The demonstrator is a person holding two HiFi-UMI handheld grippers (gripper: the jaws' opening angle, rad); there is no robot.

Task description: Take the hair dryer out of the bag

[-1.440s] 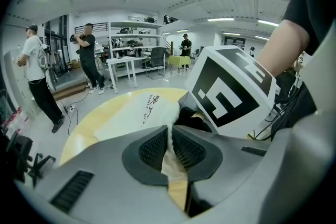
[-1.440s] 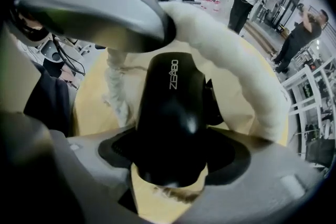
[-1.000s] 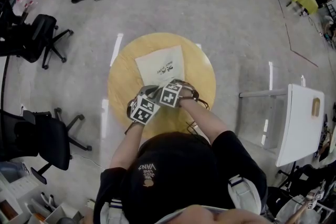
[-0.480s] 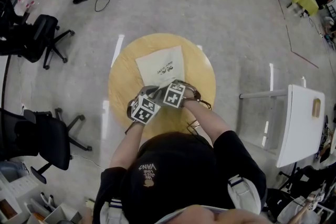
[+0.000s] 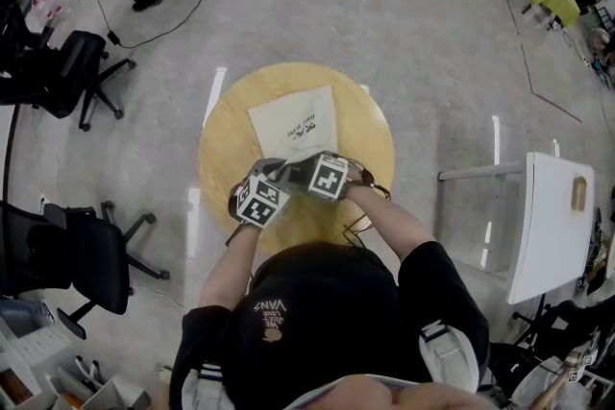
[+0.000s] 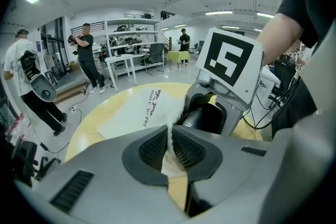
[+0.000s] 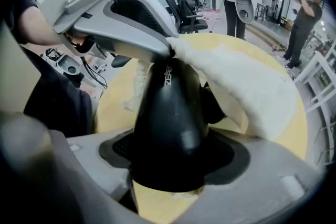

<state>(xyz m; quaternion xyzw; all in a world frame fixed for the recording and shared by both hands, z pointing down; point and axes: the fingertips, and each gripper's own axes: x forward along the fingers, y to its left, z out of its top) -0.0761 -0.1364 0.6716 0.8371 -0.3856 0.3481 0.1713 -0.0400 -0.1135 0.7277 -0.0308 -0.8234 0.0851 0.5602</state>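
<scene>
Round table point(image 5: 371, 135): left gripper point(image 6: 170, 147) pinching bag point(image 6: 137, 113) edge; right gripper point(image 7: 169, 166) clamping hair dryer point(image 7: 170, 113), part-hidden inside.

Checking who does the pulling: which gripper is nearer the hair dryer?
Right. The right gripper is clamped on the hair dryer; the left gripper pinches the edge of the bag beside it.

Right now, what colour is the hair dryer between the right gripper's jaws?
The hair dryer is glossy black, best seen in the right gripper view.
</scene>
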